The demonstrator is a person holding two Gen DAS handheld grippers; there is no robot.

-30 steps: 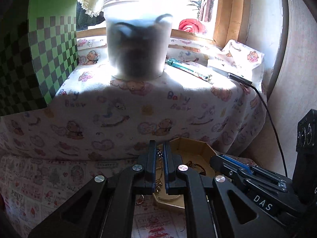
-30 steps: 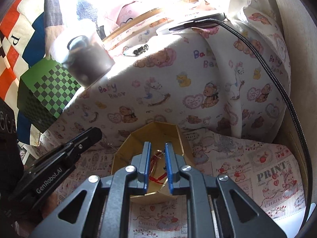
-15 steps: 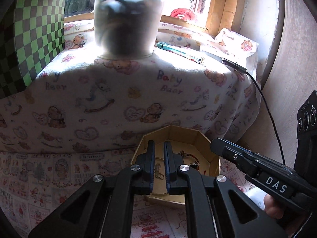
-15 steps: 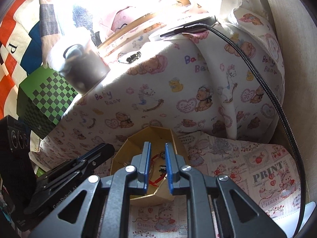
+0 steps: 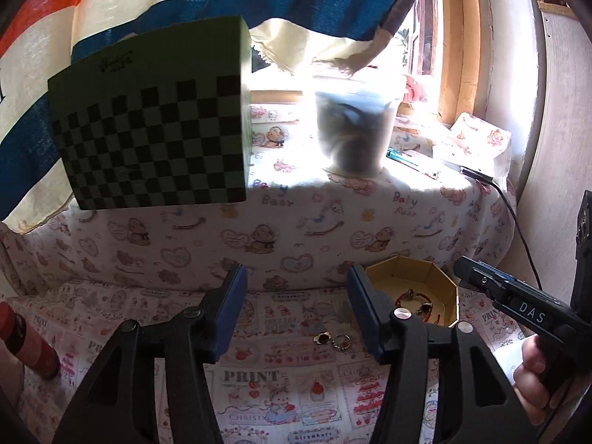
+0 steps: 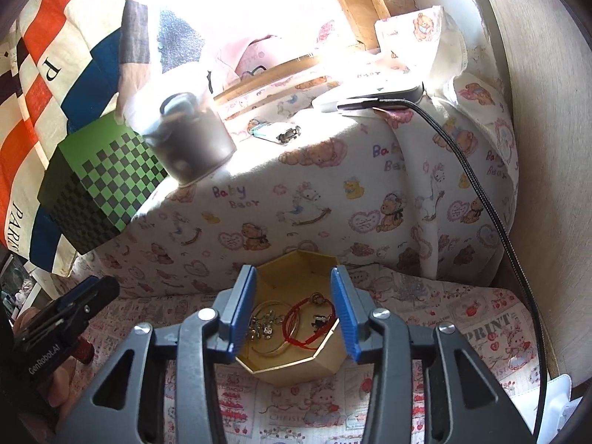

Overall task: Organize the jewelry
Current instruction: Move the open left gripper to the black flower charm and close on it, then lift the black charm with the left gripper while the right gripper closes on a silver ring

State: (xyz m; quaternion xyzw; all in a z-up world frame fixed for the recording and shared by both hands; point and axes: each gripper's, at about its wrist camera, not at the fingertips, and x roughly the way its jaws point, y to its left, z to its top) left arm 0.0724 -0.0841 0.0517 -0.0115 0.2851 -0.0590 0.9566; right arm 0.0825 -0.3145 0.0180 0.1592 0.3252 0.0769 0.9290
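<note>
With both the left tongs point(image 5: 296, 310) and right tongs point(image 6: 294, 314) released, lower the left squarely over one ring point(image 5: 341, 341) on the cloth point(image 5: 259, 377) beside the box point(image 5: 453, 298).

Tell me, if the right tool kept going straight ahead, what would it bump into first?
Probably the gold box: the open right tool points down into it, toward the red bracelet and chains inside. Depth is hard to judge.

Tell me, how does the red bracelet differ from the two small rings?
The red bracelet lies inside the gold box; the rings lie outside it on the printed cloth. The bracelet is a thin red cord loop with a small charm; the rings are metal with dark stones. The bracelet's loop is clearly wider than either ring. Neither gripper holds either.
</note>
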